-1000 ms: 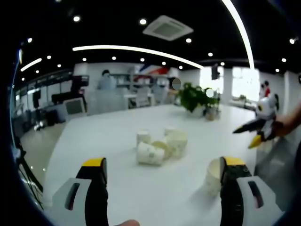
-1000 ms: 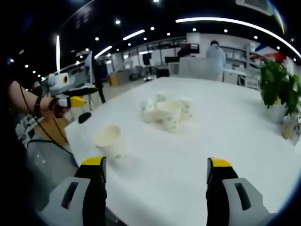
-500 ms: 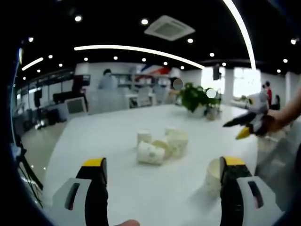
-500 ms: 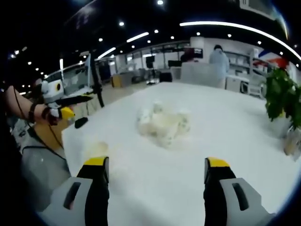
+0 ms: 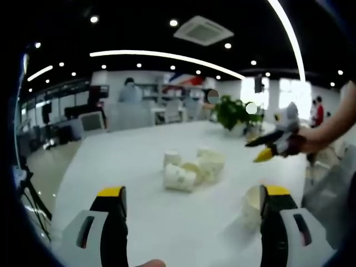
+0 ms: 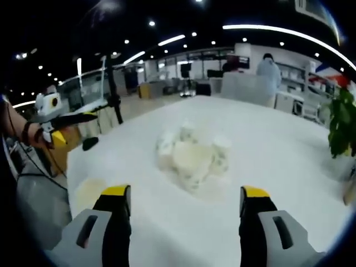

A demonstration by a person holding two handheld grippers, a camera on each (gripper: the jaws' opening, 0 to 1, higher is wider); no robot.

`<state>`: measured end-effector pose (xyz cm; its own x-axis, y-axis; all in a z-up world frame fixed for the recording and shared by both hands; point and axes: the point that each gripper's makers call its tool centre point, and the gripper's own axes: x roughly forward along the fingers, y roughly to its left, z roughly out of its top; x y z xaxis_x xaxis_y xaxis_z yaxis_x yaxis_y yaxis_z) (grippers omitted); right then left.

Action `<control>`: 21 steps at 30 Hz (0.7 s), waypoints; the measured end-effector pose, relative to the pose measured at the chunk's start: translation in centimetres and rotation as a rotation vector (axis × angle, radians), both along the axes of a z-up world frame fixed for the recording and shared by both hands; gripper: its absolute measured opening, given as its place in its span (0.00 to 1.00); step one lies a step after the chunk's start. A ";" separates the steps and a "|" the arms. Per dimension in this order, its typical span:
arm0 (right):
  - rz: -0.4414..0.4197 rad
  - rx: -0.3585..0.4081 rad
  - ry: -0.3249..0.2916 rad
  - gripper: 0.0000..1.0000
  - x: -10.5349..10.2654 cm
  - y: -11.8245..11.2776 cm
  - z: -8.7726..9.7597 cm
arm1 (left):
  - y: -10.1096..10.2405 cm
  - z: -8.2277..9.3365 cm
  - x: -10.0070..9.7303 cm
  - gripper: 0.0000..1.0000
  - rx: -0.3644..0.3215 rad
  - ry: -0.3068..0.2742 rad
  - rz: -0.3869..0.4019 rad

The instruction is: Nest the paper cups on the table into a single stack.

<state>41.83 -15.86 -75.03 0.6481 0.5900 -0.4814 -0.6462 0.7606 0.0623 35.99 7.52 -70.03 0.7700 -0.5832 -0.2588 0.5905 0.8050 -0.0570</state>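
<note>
Since the earlier frames the right gripper point(image 5: 266, 149) has been carried inward over the white table point(image 5: 139, 161) toward the cluster of paper cups point(image 6: 192, 156), which is now seen nearer in the right gripper view. The cluster lies mid-table, some cups tipped over. A single cup point(image 5: 252, 206) stands apart near the table's edge, beside the left gripper point(image 5: 192, 194). Both grippers are held wide apart, empty. A potted plant point(image 5: 231, 114) is seen at the far edge.

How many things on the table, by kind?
Paper cups in the central cluster: about 5, some overlap so the count is uncertain
Lone paper cup: 1
Potted plant: 1
Total: about 7
</note>
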 end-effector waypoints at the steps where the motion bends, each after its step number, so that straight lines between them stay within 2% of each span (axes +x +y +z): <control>1: 0.004 -0.002 -0.002 0.77 0.3 0.2 -0.1 | 0.1 0.0 0.1 0.98 -0.003 -0.001 0.006; 14: 0.054 -0.003 0.002 0.74 4.1 3.3 -1.1 | 0.6 -0.2 0.3 0.98 -0.020 0.016 0.054; 21: 0.078 -0.037 -0.008 0.70 5.5 4.4 -1.5 | 1.0 -0.6 0.1 0.98 -0.017 0.027 0.062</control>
<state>47.37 -11.49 -76.52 0.6045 0.6208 -0.4992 -0.7040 0.7095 0.0299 36.09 8.55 -70.58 0.7979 -0.5387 -0.2703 0.5374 0.8390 -0.0857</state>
